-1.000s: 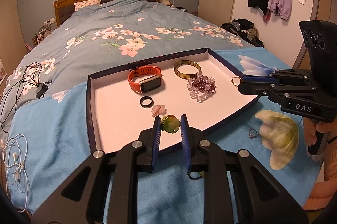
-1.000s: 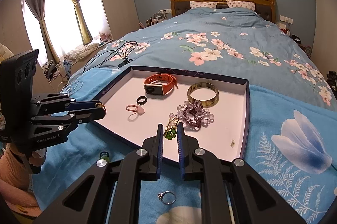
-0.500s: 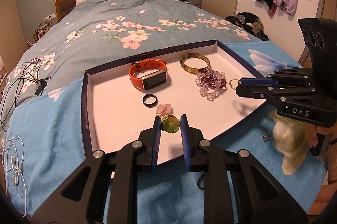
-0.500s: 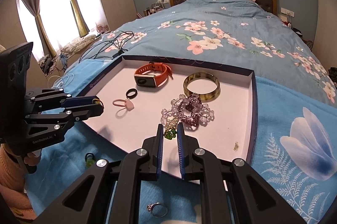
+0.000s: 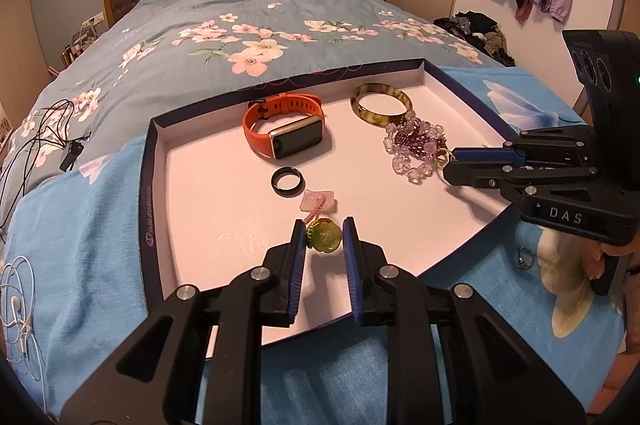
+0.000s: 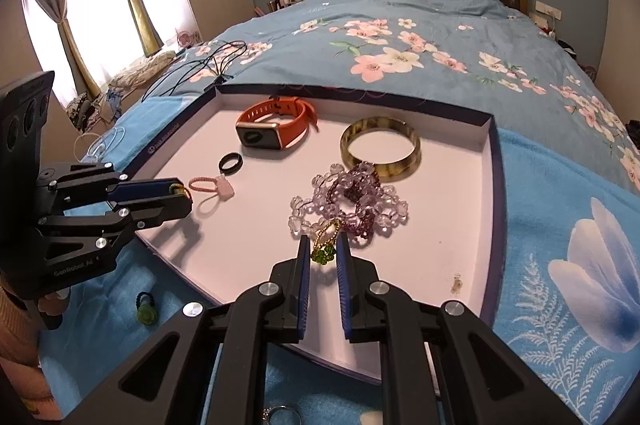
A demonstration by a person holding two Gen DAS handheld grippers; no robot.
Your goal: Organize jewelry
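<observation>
A shallow white tray (image 5: 192, 193) with a dark rim lies on the bed; it also shows in the right wrist view (image 6: 460, 209). In it lie an orange watch (image 5: 284, 129), a brown bangle (image 5: 380, 101), a purple bead bracelet (image 5: 416, 149), a black ring (image 5: 287, 180) and a pink hair tie (image 5: 320, 203). My left gripper (image 5: 324, 237) is shut on a green pendant (image 5: 325, 238) above the tray's near part. My right gripper (image 6: 323, 251) is shut on a gold-and-green earring (image 6: 325, 241), beside the bead bracelet (image 6: 352, 201).
A silver ring (image 5: 525, 258) lies on the blue towel right of the tray. A green hair tie (image 6: 145, 309) lies on the towel left of the tray. A small gold piece (image 6: 456, 283) lies in the tray's near right. Cables (image 5: 36, 133) lie on the bed at left.
Both grippers have moved forward over the tray, each still holding its piece. The right gripper has come from the tray's right edge to beside the bead bracelet.
</observation>
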